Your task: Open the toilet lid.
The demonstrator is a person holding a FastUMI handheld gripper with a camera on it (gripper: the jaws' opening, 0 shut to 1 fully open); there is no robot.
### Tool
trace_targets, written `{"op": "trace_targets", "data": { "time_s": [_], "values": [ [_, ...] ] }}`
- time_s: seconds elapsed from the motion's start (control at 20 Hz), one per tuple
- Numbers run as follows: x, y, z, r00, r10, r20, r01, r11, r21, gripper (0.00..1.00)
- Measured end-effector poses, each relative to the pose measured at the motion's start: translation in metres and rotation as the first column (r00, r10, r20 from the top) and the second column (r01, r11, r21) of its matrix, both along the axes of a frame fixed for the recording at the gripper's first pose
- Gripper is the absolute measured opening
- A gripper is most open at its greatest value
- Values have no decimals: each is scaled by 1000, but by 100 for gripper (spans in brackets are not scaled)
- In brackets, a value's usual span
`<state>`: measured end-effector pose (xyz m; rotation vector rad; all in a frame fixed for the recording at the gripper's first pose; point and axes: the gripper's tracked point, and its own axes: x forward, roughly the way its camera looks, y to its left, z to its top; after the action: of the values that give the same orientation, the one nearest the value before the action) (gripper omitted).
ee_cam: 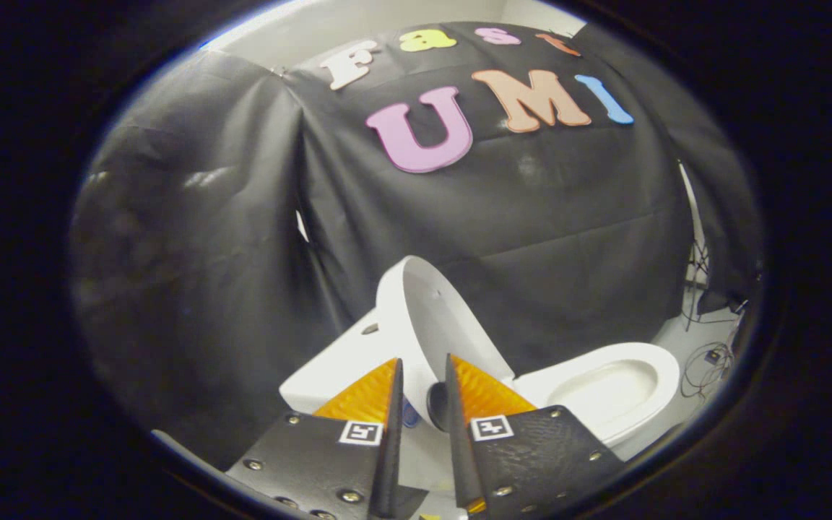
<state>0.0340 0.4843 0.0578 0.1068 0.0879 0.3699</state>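
The white toilet lid stands raised, close to upright, leaning back toward the tank. Its inner face is turned toward the bowl. The seat lies down around the open bowl, to the right of the lid. My gripper is open by a narrow gap. Its fingertips point at the lid's lower part, which shows through the gap just ahead of them. Neither finger visibly presses on the lid. A small dark round part sits low on the lid by the right finger.
Black cloth walls close in behind and to the left of the toilet. Past the bowl on the right, cables and a small box lie on the pale floor, next to a thin stand.
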Motion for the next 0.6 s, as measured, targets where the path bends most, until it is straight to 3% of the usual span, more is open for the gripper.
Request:
{"op": "trace_targets", "data": {
  "time_s": [0.2, 0.4, 0.6],
  "values": [
    [3, -20, 14, 999, -11, 45, 14, 998, -62, 67],
    [8, -48, 22, 997, -38, 69, 44, 994, -102, 84],
    [15, -79, 37, 993, -60, 105, 71, 992, -107, 93]
  ]
}}
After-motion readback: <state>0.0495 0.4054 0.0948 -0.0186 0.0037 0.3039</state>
